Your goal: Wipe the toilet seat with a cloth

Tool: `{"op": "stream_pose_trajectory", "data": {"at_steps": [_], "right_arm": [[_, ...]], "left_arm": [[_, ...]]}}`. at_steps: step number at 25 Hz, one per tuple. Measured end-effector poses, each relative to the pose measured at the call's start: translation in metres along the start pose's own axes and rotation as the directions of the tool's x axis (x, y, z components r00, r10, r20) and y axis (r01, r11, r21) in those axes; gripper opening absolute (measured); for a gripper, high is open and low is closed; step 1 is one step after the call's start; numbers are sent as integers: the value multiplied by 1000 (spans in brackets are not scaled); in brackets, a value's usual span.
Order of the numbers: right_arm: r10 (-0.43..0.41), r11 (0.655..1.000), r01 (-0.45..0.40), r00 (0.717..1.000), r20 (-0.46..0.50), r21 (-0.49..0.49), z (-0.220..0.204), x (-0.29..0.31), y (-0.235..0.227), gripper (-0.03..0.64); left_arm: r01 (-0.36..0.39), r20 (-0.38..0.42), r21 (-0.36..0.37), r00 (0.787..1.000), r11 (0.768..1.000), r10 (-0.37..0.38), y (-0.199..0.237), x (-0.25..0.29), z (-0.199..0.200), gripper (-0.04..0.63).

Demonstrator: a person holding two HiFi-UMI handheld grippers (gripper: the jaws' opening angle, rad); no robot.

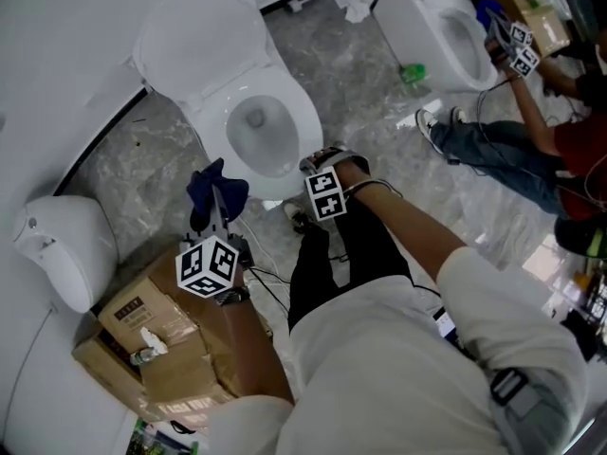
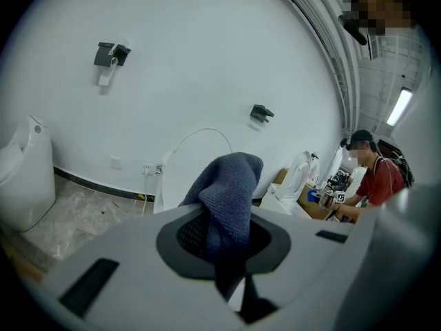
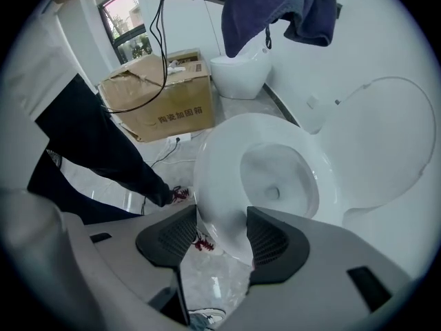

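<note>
Above the marble floor (image 1: 142, 154), the toilet seat (image 1: 302, 121) at centre frame is unwiped; the left gripper (image 1: 219, 211) clamps the cloth (image 1: 216, 186) clear of it, and the right gripper (image 1: 321, 159) has its jaws apart and empty.

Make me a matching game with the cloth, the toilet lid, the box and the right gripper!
Things:
1. cloth
2. toilet lid
3. cardboard box
4. right gripper

Descriptions:
A. brown, sitting on the floor
B. open, by the front rim of the toilet bowl
C. dark blue, pinched in the left gripper
D. white, tipped up

Pairs: 1-C, 2-D, 3-A, 4-B
</note>
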State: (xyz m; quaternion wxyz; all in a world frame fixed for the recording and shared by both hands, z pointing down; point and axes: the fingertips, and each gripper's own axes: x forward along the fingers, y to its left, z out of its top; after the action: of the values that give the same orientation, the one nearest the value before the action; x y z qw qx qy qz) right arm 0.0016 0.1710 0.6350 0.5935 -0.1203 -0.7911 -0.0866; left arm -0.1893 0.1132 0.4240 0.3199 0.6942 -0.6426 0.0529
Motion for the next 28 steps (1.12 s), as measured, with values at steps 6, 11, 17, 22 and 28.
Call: {"op": "stream_pose_trajectory", "data": {"at_steps": [6,11,17,22,28], "right_arm": [[35,999,-35,999,-19,7,-11,24,15,241],[64,998,-63,997,-33,22,-19,47,23,241],[84,995,-82,996,-32,50,-28,72,27,241],[96,992,-93,995,-33,85,-35,93,31,241],[84,984,-81,996,-14,159,-42,118,30,241]], "left_arm": [[-10,-28,-12,1000,1000,10,7,13,-16,41],[-20,-43,-18,999,1000,19,15,27,-27,41],[-20,-57,-23,998,1000,18,21,51,-35,41],[-19,-68,-29,998,999,17,24,66,-44,41],[-22,-90,-24,996,999,20,30,78,-55,41]]}}
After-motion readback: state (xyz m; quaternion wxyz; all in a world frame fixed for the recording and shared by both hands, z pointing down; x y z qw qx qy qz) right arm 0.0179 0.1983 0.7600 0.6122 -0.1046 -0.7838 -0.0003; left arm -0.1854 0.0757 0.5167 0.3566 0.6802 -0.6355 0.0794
